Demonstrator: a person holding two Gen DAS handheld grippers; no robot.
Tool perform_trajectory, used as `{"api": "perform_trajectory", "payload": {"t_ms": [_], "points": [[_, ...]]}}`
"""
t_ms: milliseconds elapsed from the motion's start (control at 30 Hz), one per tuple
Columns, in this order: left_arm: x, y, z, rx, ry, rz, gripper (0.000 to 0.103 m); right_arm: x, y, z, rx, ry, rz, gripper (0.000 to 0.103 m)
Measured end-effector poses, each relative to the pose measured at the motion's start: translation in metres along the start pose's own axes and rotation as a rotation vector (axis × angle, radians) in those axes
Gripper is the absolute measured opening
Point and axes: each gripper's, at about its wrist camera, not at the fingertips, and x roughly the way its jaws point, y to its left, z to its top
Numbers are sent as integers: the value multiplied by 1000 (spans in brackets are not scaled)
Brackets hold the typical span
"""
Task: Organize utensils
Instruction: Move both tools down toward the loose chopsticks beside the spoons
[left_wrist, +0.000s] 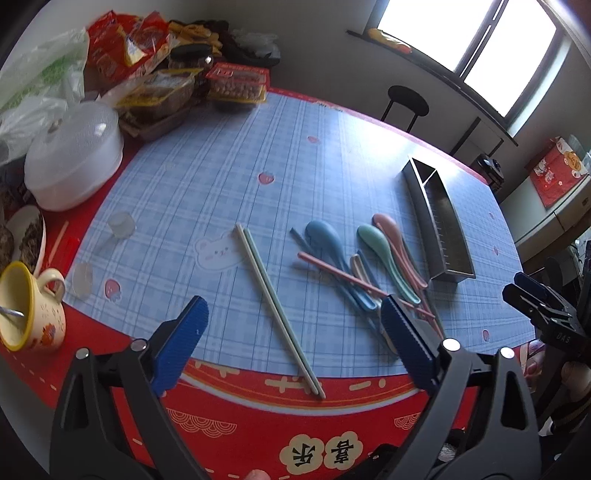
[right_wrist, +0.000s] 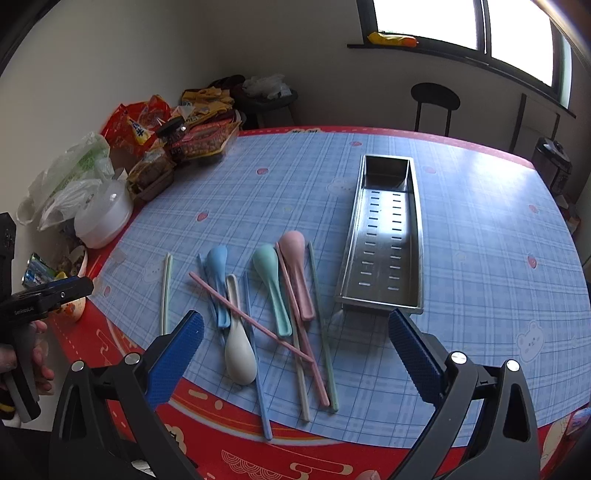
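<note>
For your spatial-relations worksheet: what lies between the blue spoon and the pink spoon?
The green spoon lies between the blue spoon and the pink spoon, clearest in the right wrist view.

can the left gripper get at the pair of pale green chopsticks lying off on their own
Probably yes. The left gripper is open above the table, and the pale green chopsticks lie between its fingers' line of view, apart from the spoon pile, with nothing over them. They lie flat, so pinching may be fiddly.

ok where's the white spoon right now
In the right wrist view the white spoon lies on the tablecloth left of centre, bowl towards the camera, between the blue spoon and the green spoon, under a pink chopstick.
</note>
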Motion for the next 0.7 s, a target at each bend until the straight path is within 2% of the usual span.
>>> {"api": "perform_trajectory", "payload": {"t_ms": [67,233,333,400,433,600,700], "points": [[10,6,-6,-23,35,2,80,7,3,-3,-9,18,19,98],[29,21,-17,-49,73,-39,78,31,9,-8,-55,56,-6,98],[36,21,-19,-40,85,-52,80,43,7,-13,-65,81,-31,98],[40,20,-19,-30,84,-38,93,50,6,-19,-72,98,-32,98],[41,20,-19,-28,75,-35,95,53,6,-22,-76,108,-30,98],[51,21,-19,-16,73,-35,95,67,13,-36,-112,169,-8,98],[60,22,-21,-19,96,-22,95,75,21,-43,-162,212,-32,98]]}}
